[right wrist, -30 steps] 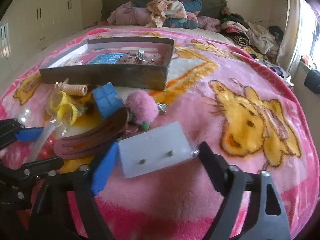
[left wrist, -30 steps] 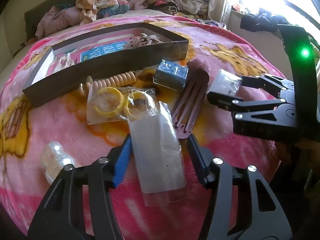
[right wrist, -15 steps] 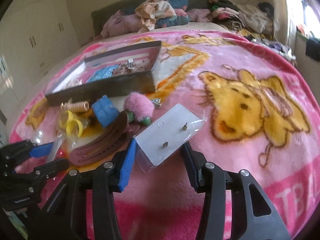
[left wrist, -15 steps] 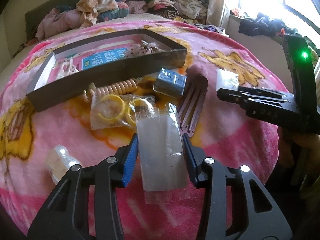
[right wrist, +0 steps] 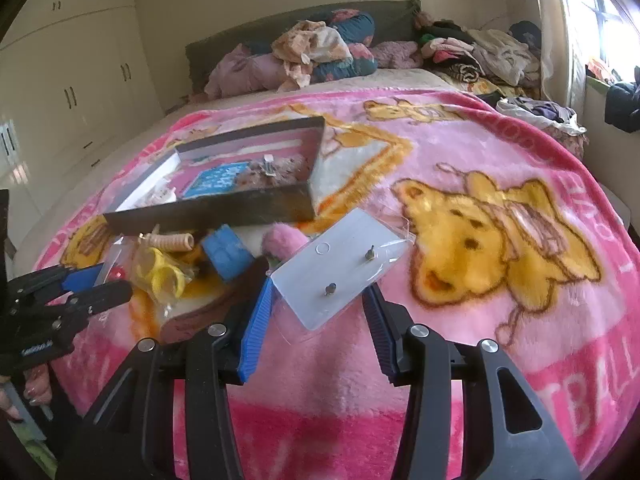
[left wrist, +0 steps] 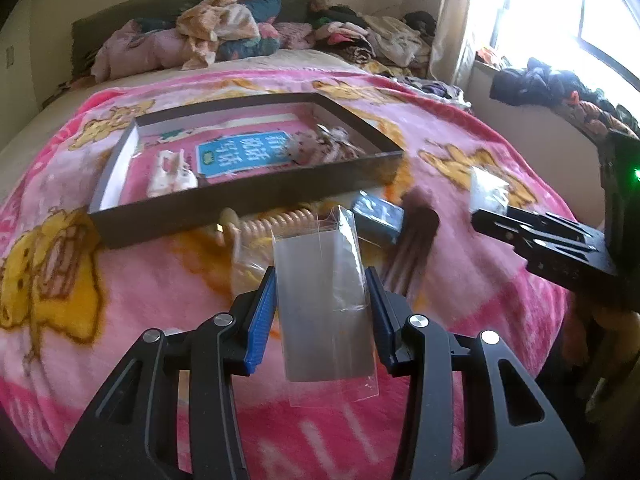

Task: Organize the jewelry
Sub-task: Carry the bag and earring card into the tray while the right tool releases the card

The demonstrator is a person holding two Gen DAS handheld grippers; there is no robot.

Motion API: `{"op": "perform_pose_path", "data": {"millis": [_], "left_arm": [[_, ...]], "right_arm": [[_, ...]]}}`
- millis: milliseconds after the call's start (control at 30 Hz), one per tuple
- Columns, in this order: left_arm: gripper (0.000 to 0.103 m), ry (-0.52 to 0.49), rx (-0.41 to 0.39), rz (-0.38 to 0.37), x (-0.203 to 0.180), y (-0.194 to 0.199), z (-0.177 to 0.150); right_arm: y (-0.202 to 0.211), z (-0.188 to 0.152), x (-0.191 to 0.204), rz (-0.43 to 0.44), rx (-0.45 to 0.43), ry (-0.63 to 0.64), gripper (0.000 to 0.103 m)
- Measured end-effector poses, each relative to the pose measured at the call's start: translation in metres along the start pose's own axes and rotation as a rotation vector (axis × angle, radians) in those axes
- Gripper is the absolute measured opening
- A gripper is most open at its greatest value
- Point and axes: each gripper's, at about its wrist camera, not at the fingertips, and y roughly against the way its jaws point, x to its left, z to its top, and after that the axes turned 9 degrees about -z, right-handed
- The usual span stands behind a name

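Note:
My left gripper [left wrist: 322,308] is shut on a clear plastic packet [left wrist: 326,304] and holds it above the pink blanket. My right gripper [right wrist: 318,312] is shut on a white earring card in a clear sleeve [right wrist: 340,266], with two studs on it, also lifted. The right gripper [left wrist: 532,236] shows at the right of the left wrist view, holding its card [left wrist: 488,192]. The left gripper [right wrist: 76,284] shows at the left of the right wrist view. The dark open box [left wrist: 248,204] lies ahead with a blue card and hair items inside; it also shows in the right wrist view [right wrist: 216,212].
On the blanket in front of the box lie a beige coil hair tie [left wrist: 276,220], a blue block [right wrist: 226,256], a bag of yellow rings [right wrist: 162,272], a brown comb [left wrist: 416,236] and a pink pom-pom [right wrist: 282,242]. Clothes pile [left wrist: 224,36] at the bed head. Window at right.
Both grippers closed on their packets and lifted them off the blanket. Both views rose and now look down more onto the box.

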Motion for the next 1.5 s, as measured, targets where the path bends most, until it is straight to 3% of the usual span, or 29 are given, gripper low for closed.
{"op": "perform_pose_path", "data": {"millis": [867, 1500], "left_arm": [[0.034, 0.091, -0.107, 0.076, 0.056, 0.016, 0.045], [0.034, 0.077, -0.097, 0.104, 0.065, -0.014, 0.081]], "right_arm": [[-0.012, 0.053, 0.049, 0.07, -0.054, 0.108, 0.044], [-0.038, 0.082, 0.045, 0.071, -0.063, 0.097, 0.044]]}}
